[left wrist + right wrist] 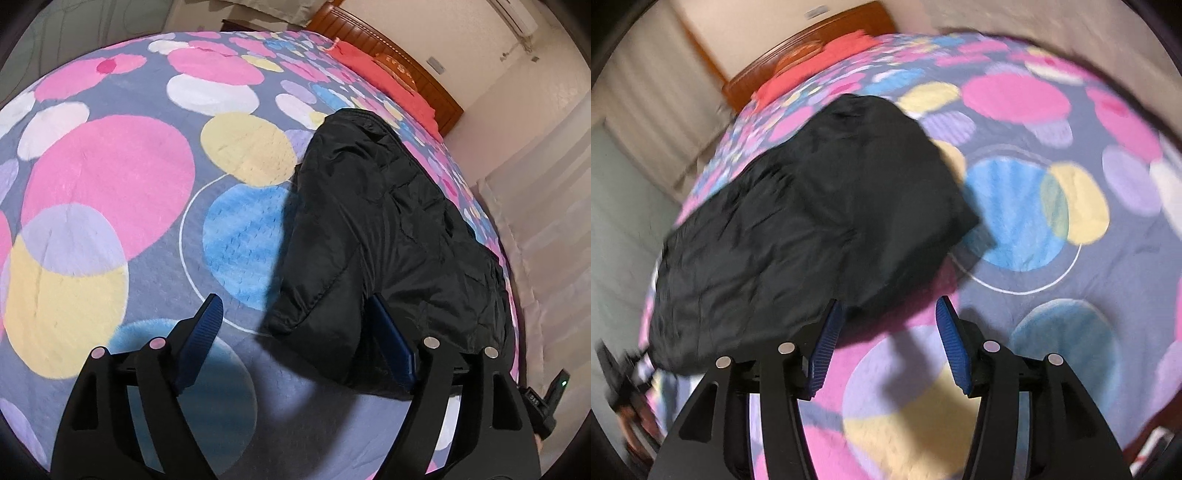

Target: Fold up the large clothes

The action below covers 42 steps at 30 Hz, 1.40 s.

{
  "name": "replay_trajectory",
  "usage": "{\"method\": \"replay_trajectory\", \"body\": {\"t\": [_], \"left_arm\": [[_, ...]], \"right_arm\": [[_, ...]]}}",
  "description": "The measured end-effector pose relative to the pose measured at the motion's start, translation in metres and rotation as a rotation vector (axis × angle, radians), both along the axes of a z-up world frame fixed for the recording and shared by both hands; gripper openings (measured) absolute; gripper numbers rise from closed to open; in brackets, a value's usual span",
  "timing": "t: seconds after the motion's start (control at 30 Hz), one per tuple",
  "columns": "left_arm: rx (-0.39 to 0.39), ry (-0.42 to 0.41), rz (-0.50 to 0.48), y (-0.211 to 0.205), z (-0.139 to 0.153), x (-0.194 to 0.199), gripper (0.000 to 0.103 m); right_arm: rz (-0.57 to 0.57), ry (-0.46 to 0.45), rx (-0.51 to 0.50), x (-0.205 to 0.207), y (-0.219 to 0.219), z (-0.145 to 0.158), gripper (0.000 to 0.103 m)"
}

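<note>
A black padded jacket [388, 229] lies folded in a long bundle on the bed, near the bed's right edge in the left wrist view. It also shows in the right wrist view [798, 221], left of centre. My left gripper [295, 306] is open and empty, just above the jacket's near corner, its right finger [391, 339] over the fabric. My right gripper [890, 310] is open and empty, at the jacket's near edge, with its left finger [827, 339] against the black fabric. The right wrist view is blurred.
The bed is covered by a blanket [110, 177] with large pink, yellow, blue and lilac circles. A red pillow [376, 74] and a wooden headboard [417, 62] are at the far end. White curtains [546, 206] hang beside the bed.
</note>
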State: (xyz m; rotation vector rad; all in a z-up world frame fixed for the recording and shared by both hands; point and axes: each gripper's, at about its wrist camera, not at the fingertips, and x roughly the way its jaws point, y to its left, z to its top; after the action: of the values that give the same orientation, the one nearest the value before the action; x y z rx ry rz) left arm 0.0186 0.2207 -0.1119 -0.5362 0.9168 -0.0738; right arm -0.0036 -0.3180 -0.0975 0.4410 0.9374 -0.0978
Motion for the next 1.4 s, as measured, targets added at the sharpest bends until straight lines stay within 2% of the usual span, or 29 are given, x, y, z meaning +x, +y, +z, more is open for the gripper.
{"method": "replay_trajectory", "body": {"t": [0.1, 0.17, 0.2, 0.33, 0.47, 0.63, 0.83, 1.1, 1.4], "left_arm": [[0.022, -0.026, -0.034, 0.0, 0.012, -0.001, 0.08], [0.025, -0.038, -0.047, 0.002, 0.018, -0.001, 0.08], [0.025, -0.041, -0.049, 0.004, 0.02, 0.0, 0.08], [0.023, -0.026, -0.046, 0.014, 0.023, 0.009, 0.08], [0.047, -0.013, -0.037, 0.02, 0.021, 0.018, 0.08], [0.043, 0.008, -0.024, 0.027, 0.015, 0.03, 0.08], [0.032, 0.016, -0.034, 0.025, 0.009, 0.047, 0.08], [0.009, -0.002, -0.1, 0.003, 0.013, 0.079, 0.08], [-0.058, 0.056, -0.174, -0.015, -0.002, 0.112, 0.08]], "right_arm": [[0.066, -0.043, -0.065, -0.001, 0.024, 0.022, 0.053], [0.112, -0.082, -0.084, 0.005, 0.04, 0.034, 0.057], [0.137, -0.101, -0.097, 0.011, 0.05, 0.038, 0.061], [0.225, -0.135, -0.101, 0.042, 0.085, 0.049, 0.061], [0.283, -0.15, -0.196, 0.079, 0.128, 0.053, 0.061], [0.276, -0.132, -0.268, 0.119, 0.153, 0.041, 0.061], [0.255, -0.043, -0.3, 0.14, 0.164, 0.006, 0.061], [0.23, -0.049, -0.327, 0.138, 0.171, -0.011, 0.063], [0.224, -0.061, -0.322, 0.136, 0.172, -0.015, 0.063]]}}
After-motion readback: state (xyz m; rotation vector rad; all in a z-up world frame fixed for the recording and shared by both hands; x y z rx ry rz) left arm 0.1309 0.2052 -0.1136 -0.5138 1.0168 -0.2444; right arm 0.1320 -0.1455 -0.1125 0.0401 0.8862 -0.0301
